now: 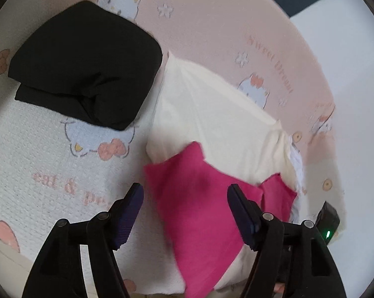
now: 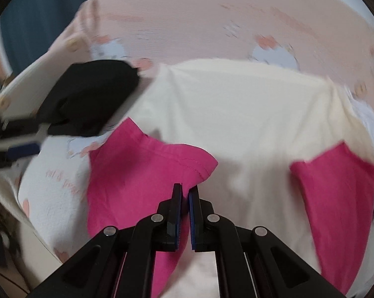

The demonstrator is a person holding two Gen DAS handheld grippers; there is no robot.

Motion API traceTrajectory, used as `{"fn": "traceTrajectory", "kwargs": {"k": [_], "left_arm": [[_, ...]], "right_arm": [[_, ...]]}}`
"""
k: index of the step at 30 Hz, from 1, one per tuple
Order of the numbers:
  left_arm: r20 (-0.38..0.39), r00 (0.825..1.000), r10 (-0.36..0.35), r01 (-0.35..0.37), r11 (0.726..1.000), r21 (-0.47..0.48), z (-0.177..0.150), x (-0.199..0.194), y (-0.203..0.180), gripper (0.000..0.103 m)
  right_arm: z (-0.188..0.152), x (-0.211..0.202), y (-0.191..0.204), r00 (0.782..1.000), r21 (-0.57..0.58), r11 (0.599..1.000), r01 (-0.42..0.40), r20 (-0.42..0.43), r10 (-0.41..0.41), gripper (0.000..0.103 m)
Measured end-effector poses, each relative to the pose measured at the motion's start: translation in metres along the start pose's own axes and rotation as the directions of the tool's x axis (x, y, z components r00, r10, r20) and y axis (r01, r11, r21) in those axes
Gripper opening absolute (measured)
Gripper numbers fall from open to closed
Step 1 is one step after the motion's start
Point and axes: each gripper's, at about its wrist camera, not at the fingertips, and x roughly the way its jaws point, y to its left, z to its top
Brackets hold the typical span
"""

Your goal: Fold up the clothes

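A cream shirt with pink sleeves (image 1: 219,124) (image 2: 239,114) lies spread on a cartoon-print bedspread (image 1: 37,154). In the left wrist view my left gripper (image 1: 185,200) is open above the near pink sleeve (image 1: 194,211), touching nothing. My right gripper (image 2: 186,193) is shut on the hem of the left pink sleeve (image 2: 142,168), which bunches up between its blue pads. The other pink sleeve (image 2: 336,198) lies flat at the right. A folded black garment (image 1: 85,62) (image 2: 87,96) rests to the left of the shirt.
The bedspread's pink buttoned border (image 1: 326,183) runs along the right edge, with a white surface (image 1: 348,62) beyond it. Part of my left gripper (image 2: 13,139) shows at the left edge of the right wrist view. A dark device with a green light (image 1: 327,226) sits at the right.
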Motion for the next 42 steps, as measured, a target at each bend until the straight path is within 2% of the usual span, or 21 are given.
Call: {"fn": "traceTrajectory", "kwargs": {"k": [3, 5, 7, 9, 11, 13, 16, 19, 25, 27, 29, 32, 37, 42], "left_arm": [[-0.011, 1.000, 0.023, -0.023, 1.000, -0.010, -0.003, 0.004, 0.006, 0.068], [-0.021, 0.999, 0.027, -0.027, 1.000, -0.007, -0.005, 0.005, 0.008, 0.068], [-0.028, 0.998, 0.049, -0.049, 0.999, -0.005, -0.008, 0.005, 0.009, 0.068], [-0.038, 0.997, 0.061, -0.061, 0.998, 0.004, -0.012, 0.005, 0.009, 0.068], [-0.043, 0.996, 0.073, -0.073, 0.997, 0.011, -0.016, 0.001, 0.008, 0.068], [-0.044, 0.996, 0.082, -0.082, 0.997, 0.015, -0.019, -0.004, 0.007, 0.068], [-0.031, 0.996, 0.080, -0.079, 0.997, 0.025, -0.022, -0.014, 0.004, 0.068], [-0.033, 0.995, 0.098, -0.097, 0.995, 0.020, -0.020, -0.020, 0.002, 0.068], [-0.011, 0.998, 0.067, -0.067, 0.998, 0.016, -0.011, -0.020, 0.002, 0.068], [-0.030, 0.998, 0.049, -0.049, 0.999, -0.007, -0.010, -0.013, 0.005, 0.068], [-0.044, 0.999, 0.016, -0.017, 1.000, -0.022, -0.007, -0.003, 0.009, 0.068], [-0.062, 0.997, 0.042, -0.045, 0.998, -0.053, 0.001, 0.017, 0.017, 0.068], [-0.108, 0.993, -0.043, 0.023, 0.983, -0.183, 0.015, 0.050, 0.036, 0.068], [-0.110, 0.994, -0.014, -0.005, 0.985, -0.172, 0.025, 0.072, 0.036, 0.068]], "right_arm": [[0.003, 0.001, -0.024, 1.000, 0.080, 0.997, 0.011, -0.026, -0.009, 0.004], [0.004, -0.001, -0.032, 0.999, 0.108, 0.994, 0.018, -0.031, -0.015, 0.008], [0.004, -0.006, -0.035, 0.999, 0.117, 0.993, 0.024, -0.026, -0.021, 0.026], [0.003, -0.012, -0.033, 0.999, 0.100, 0.994, 0.034, -0.009, -0.034, 0.037], [0.001, -0.016, -0.030, 0.999, 0.092, 0.995, 0.038, -0.005, -0.038, 0.039], [-0.002, -0.019, -0.034, 1.000, 0.114, 0.993, 0.000, -0.018, 0.002, 0.043], [-0.006, -0.018, -0.038, 0.998, 0.155, 0.988, -0.026, -0.049, 0.034, 0.044], [-0.009, -0.020, -0.035, 0.997, 0.135, 0.990, -0.044, -0.055, 0.052, 0.044], [-0.013, -0.024, -0.040, 0.994, 0.164, 0.984, -0.070, -0.066, 0.081, 0.045], [-0.010, -0.024, -0.045, 0.996, 0.186, 0.980, -0.069, -0.047, 0.080, 0.046], [-0.007, -0.022, -0.050, 0.995, 0.219, 0.973, -0.076, -0.046, 0.088, 0.051], [-0.003, -0.013, -0.061, 0.992, 0.277, 0.956, -0.096, -0.053, 0.115, 0.053], [-0.002, 0.007, -0.077, 0.982, 0.366, 0.921, -0.136, -0.074, 0.174, 0.053], [-0.004, 0.026, -0.086, 0.969, 0.439, 0.884, -0.159, -0.101, 0.225, 0.053]]}}
